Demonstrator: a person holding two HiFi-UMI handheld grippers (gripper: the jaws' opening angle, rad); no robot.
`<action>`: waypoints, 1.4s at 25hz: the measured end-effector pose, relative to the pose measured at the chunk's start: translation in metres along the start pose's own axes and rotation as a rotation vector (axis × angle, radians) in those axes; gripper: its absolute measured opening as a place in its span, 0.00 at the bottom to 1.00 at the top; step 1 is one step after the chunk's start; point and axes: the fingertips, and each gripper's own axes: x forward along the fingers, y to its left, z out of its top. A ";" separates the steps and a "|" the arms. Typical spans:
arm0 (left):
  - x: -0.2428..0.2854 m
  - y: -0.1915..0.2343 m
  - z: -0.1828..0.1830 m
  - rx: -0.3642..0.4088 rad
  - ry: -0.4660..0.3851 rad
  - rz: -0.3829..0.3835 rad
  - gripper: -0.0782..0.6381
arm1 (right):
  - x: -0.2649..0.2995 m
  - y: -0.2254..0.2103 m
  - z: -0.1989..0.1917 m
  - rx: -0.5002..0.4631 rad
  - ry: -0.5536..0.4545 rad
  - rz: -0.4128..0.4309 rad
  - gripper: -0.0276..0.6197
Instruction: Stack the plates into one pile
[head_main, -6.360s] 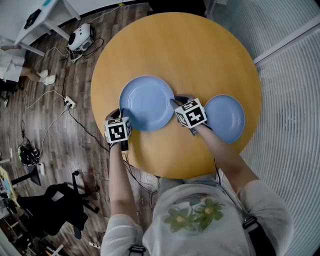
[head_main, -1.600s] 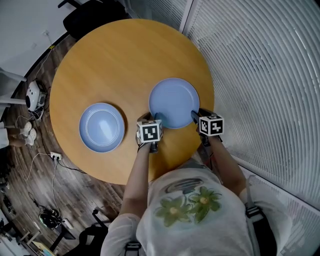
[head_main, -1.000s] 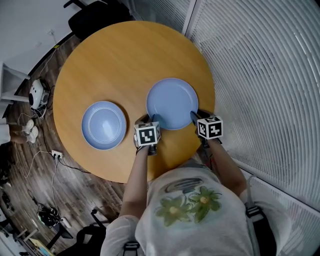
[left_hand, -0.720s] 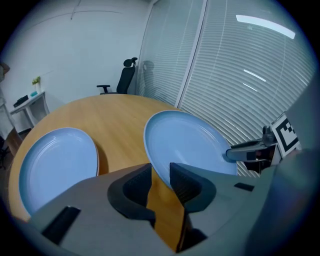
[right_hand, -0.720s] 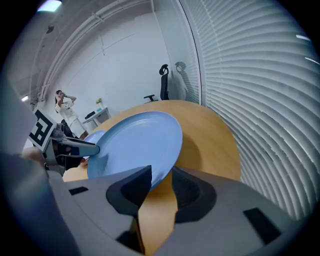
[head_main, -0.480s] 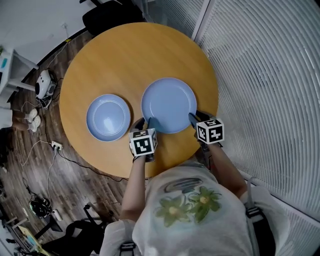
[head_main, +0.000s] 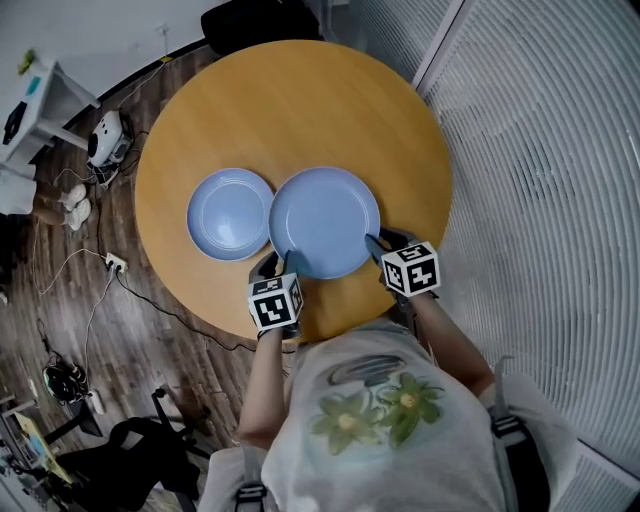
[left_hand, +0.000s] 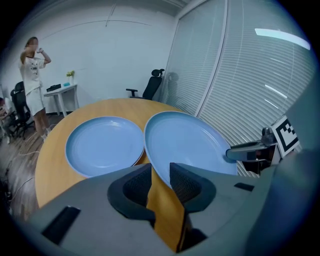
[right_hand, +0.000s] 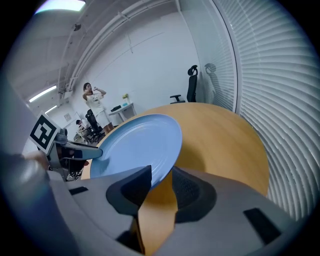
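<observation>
A large blue plate (head_main: 324, 221) hangs a little above the round wooden table (head_main: 300, 110), held by both grippers. My left gripper (head_main: 272, 268) is shut on its near left rim, and my right gripper (head_main: 378, 245) is shut on its near right rim. In the left gripper view the plate (left_hand: 185, 145) runs between the pads of that gripper (left_hand: 161, 180). The right gripper view shows the same plate (right_hand: 137, 142), tilted, pinched by the right gripper (right_hand: 161, 182). A smaller blue plate (head_main: 229, 213) lies flat on the table to the left. The large plate's left edge reaches just over its right rim (left_hand: 102, 145).
Slatted blinds (head_main: 540, 200) run along the right of the table. A black office chair (left_hand: 150, 87) stands beyond the far edge. A person (left_hand: 32, 70) stands in the background by a white desk (left_hand: 62, 92). Cables and a power strip (head_main: 110, 265) lie on the floor at left.
Both grippers have carried the large plate up and leftward. It started well apart from the small plate and now meets that plate's right rim.
</observation>
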 end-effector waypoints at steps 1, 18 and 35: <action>-0.004 0.006 -0.001 -0.012 -0.002 0.010 0.28 | 0.003 0.006 0.002 -0.011 0.004 0.011 0.27; -0.058 0.085 -0.036 -0.168 -0.038 0.163 0.28 | 0.040 0.097 0.015 -0.171 0.044 0.159 0.27; -0.074 0.143 -0.055 -0.268 -0.042 0.248 0.28 | 0.087 0.152 0.021 -0.266 0.102 0.237 0.27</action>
